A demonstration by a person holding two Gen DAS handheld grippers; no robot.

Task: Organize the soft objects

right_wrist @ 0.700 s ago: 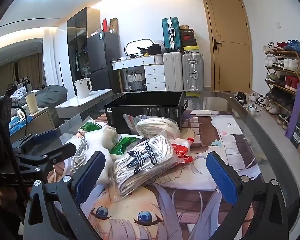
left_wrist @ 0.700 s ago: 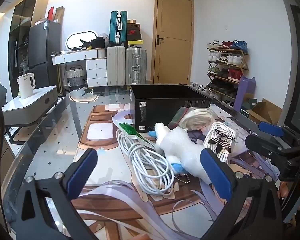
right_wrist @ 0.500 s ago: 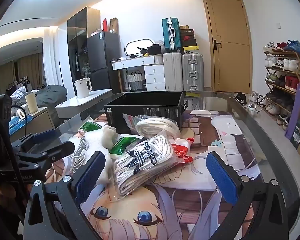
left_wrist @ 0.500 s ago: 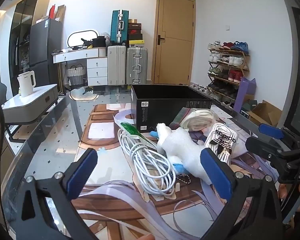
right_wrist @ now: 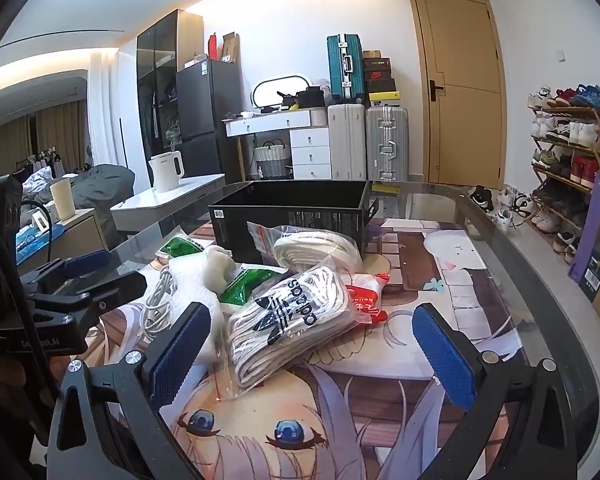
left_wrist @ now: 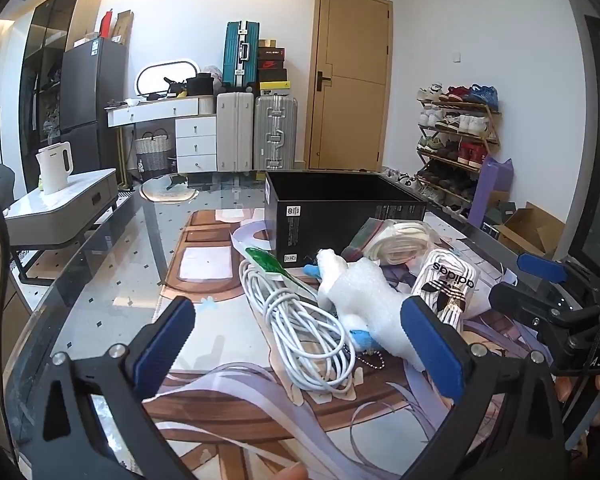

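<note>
A pile lies on the glass table before an open black box point(left_wrist: 340, 208) point(right_wrist: 292, 216). It holds a white plush toy point(left_wrist: 360, 296) point(right_wrist: 196, 276), a bagged adidas sock pack point(left_wrist: 448, 284) point(right_wrist: 292, 320), a bagged white roll point(left_wrist: 400, 240) point(right_wrist: 316, 248), a coiled white cable point(left_wrist: 300, 328) point(right_wrist: 156, 304) and green packets point(right_wrist: 248, 284). My left gripper point(left_wrist: 300, 344) is open and empty, just short of the cable and plush. My right gripper point(right_wrist: 312, 352) is open and empty, its fingers either side of the sock pack's near end.
A red-and-white packet point(right_wrist: 364, 304) lies beside the socks. An anime-print mat point(right_wrist: 340, 420) covers the table. The table's curved edge point(right_wrist: 540, 280) runs at the right. A side table with a kettle point(left_wrist: 56, 168) stands at the left, a shoe rack point(left_wrist: 456, 136) at the right.
The left gripper's view has drifted slightly; the pile sits a little farther right and lower. The right gripper has not visibly moved. Both stay open.
</note>
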